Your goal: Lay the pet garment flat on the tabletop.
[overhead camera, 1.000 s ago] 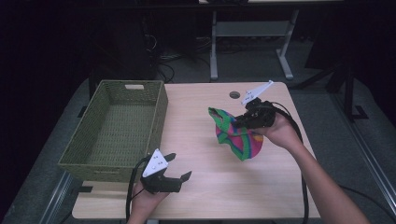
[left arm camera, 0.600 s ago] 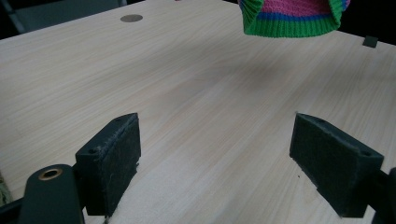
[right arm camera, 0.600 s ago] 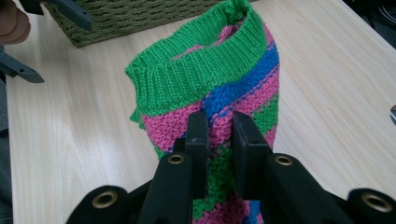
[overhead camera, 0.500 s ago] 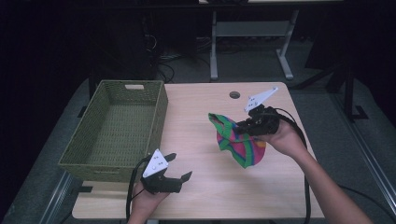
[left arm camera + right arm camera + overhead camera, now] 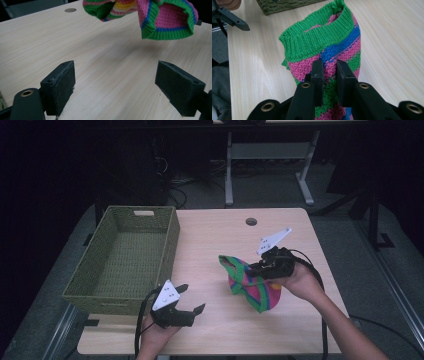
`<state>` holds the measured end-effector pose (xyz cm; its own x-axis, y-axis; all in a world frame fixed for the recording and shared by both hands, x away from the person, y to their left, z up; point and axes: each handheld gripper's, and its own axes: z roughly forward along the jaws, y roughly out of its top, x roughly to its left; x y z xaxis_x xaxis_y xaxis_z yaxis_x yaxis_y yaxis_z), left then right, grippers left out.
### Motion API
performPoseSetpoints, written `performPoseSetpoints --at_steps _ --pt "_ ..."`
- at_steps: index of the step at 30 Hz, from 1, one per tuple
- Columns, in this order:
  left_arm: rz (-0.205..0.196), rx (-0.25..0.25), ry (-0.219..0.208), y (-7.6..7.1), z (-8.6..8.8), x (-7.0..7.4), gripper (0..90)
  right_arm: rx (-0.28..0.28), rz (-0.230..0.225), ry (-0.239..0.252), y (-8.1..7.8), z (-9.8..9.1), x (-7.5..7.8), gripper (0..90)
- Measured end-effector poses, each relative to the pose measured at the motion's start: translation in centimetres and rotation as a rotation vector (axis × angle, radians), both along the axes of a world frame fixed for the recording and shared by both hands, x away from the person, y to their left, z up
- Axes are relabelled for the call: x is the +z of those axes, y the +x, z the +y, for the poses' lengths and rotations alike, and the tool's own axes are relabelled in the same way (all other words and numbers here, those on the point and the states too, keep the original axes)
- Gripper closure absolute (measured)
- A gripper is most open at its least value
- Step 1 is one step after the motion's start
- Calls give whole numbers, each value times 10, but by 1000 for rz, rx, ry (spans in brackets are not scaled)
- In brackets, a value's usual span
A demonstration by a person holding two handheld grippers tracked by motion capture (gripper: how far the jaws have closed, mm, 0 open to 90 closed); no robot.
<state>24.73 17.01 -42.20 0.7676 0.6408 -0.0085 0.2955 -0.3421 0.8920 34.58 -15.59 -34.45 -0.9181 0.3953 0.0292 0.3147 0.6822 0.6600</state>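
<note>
We start with the tabletop (image 5: 210, 240), which carries the green woven basket (image 5: 125, 257) on its left side, empty as far as we can see into it. To the right of the middle hangs the striped knitted hat (image 5: 247, 282), pink, green and blue, and this is what has shifted: compared with a second ago it sits a little nearer to us and lower, carried there by our right tongs (image 5: 256, 268). It droops from the grip; whether its lowest fold brushes the wood the high view leaves unclear, while the left gripper view shows a shadow under its green rim (image 5: 172, 35) and a gap above the board.

In the right gripper view our right tongs (image 5: 329, 66) are pinching a fold of the knit just below the green band. Our left tongs (image 5: 192, 301) have kept their spot at the near edge, just beside the basket's near right corner, spread wide with nothing between the pads (image 5: 61, 85).

We judge the hat is coming toward the left tongs, perhaps for a two-handed hold before the basket; it is well apart from the basket for now.
</note>
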Motion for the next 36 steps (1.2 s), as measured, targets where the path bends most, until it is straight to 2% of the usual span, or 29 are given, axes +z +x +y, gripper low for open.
performPoseSetpoints --at_steps 5,10,12,16,22,27,31,32,35,36 --pt "-1 0 1 0 0 0 160 12 16 7 0 7 -10 776" --pt "0 -2 2 0 0 0 160 15 57 1 2 18 -24 772" --pt "0 -2 2 0 0 0 160 16 65 -11 3 23 -30 772" --pt "1 -11 13 0 -1 0 160 11 70 -70 6 34 -45 767" --pt "4 -19 21 0 -4 -1 160 22 114 -83 12 48 -69 754" --pt "1 -19 16 0 -3 -1 160 44 136 -100 12 55 -81 735" --pt "4 -17 10 0 -2 -1 160 74 140 -109 10 57 -89 676" --pt "3 -18 11 0 -2 0 160 80 159 -115 8 58 -92 597" --pt "2 -18 13 0 -3 0 160 88 158 -121 7 59 -92 573" --pt "5 -18 12 0 -3 0 160 94 142 -103 5 58 -87 535"
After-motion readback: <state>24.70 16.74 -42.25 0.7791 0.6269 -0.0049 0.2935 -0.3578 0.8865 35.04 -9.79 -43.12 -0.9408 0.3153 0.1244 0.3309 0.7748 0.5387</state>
